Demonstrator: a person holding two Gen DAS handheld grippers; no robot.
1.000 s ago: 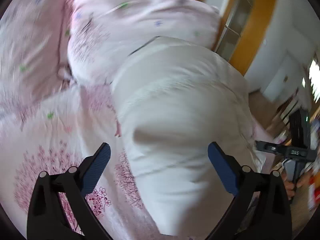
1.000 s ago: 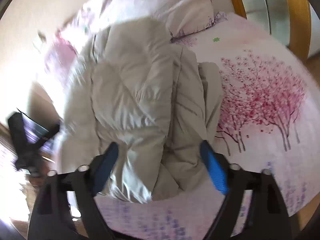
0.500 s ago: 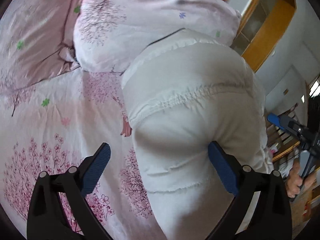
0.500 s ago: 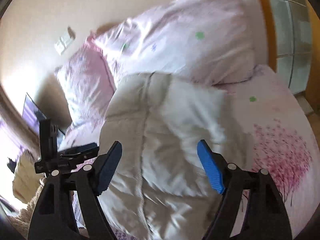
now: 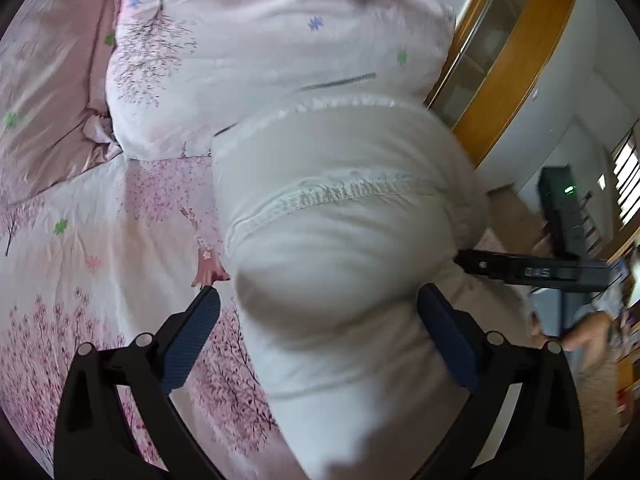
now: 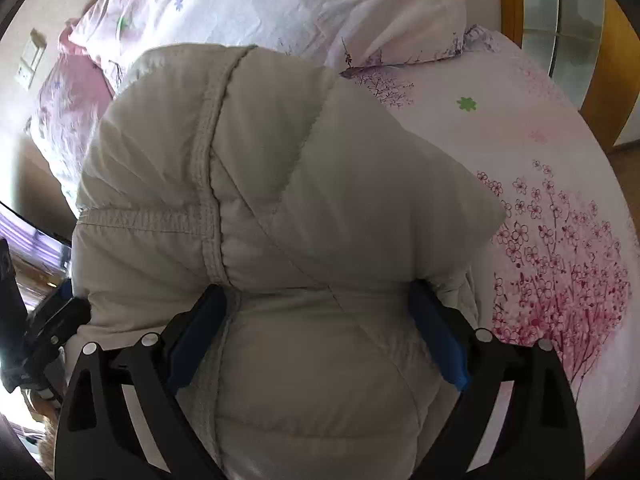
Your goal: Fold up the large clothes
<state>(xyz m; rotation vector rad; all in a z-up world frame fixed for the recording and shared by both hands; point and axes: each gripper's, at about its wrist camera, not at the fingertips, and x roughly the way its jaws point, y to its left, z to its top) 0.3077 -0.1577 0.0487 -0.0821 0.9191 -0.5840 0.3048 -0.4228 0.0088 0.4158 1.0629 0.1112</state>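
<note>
Tongs on the right (image 6: 316, 328) are seen opening around a bulge of the padded jacket (image 6: 280, 200), now nearer than a second ago. Left tongs (image 5: 320, 324) are held wide, gripping nothing. Jacket is bundled on the bed (image 6: 540, 160), below the pillow (image 6: 300, 4); folding judged nearly finished.

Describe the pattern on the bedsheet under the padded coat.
Pale pink bedsheet printed with pink blossom trees and small green flowers; clearest in the right wrist view.

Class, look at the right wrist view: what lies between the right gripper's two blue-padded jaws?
The puffy off-white quilted jacket bulges between the opening jaws of the right gripper, bunched on the pink blossom-print bedsheet; the right wrist view shows this.
</note>
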